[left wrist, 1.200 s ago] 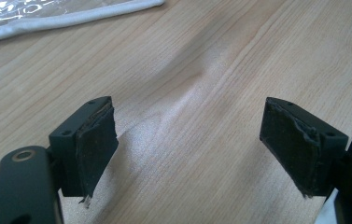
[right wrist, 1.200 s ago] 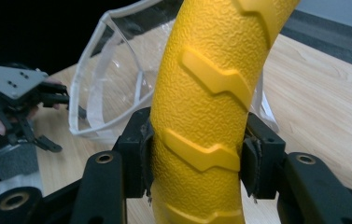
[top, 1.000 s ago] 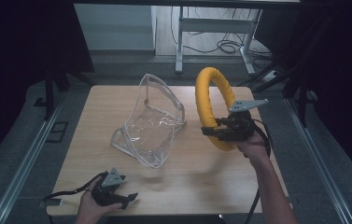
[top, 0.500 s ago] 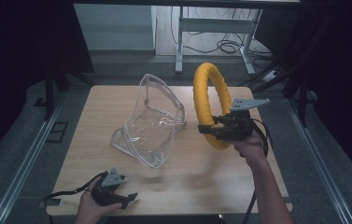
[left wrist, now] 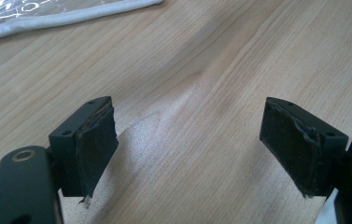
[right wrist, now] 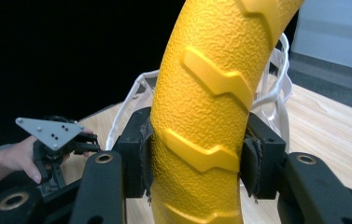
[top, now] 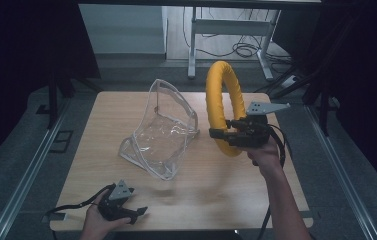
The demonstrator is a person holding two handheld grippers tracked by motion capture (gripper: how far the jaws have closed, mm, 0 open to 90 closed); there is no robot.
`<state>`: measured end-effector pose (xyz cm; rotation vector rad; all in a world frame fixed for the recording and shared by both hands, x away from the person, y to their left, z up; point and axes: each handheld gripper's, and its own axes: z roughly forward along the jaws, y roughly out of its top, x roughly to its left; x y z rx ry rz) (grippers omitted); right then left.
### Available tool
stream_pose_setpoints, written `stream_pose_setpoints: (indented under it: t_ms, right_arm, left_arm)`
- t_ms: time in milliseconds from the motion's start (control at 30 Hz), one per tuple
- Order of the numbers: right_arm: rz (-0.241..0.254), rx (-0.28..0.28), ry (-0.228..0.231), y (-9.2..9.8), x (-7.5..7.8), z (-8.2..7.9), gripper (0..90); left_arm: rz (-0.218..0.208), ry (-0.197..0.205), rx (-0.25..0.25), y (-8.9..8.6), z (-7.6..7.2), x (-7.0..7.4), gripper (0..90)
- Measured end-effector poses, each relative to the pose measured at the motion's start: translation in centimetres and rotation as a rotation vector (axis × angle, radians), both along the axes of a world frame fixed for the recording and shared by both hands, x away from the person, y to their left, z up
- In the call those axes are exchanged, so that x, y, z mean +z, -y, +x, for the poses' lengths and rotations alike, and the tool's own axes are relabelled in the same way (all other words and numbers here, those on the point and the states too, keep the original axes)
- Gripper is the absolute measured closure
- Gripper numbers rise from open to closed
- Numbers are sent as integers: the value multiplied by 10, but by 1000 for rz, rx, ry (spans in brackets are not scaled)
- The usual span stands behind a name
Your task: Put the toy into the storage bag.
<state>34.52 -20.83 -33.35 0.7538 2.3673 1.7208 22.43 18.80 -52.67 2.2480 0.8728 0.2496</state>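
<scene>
A thick yellow ring [top: 222, 102] with a ridged, tyre-like surface stands upright in the air above the table's right half. My right gripper [top: 221, 134] is shut on its lower part; in the right gripper view both pads press the yellow ring [right wrist: 201, 126] from either side. A clear plastic bag [top: 163, 132] with white edging stands open on the wooden table [top: 216, 185] just left of the ring. My left gripper [top: 138, 213] rests at the near left edge, open with nothing between its pads [left wrist: 94, 144].
A cable trails from the left gripper over the table's near left corner. A desk frame [top: 226, 30] and cables on the floor lie beyond the far edge. A metal rail [top: 31, 165] runs along the floor on the left.
My right gripper has carried the yellow ring slightly left, towards the clear bag. The left gripper has stayed put.
</scene>
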Motion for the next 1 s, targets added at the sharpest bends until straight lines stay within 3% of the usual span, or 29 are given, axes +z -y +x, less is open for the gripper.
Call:
stream_pose_setpoints:
  t_ms: [1000]
  right_arm:
    - [119,22,68,-20,28,-11,516]
  left_arm:
    - [0,0,0,0,0,1,186]
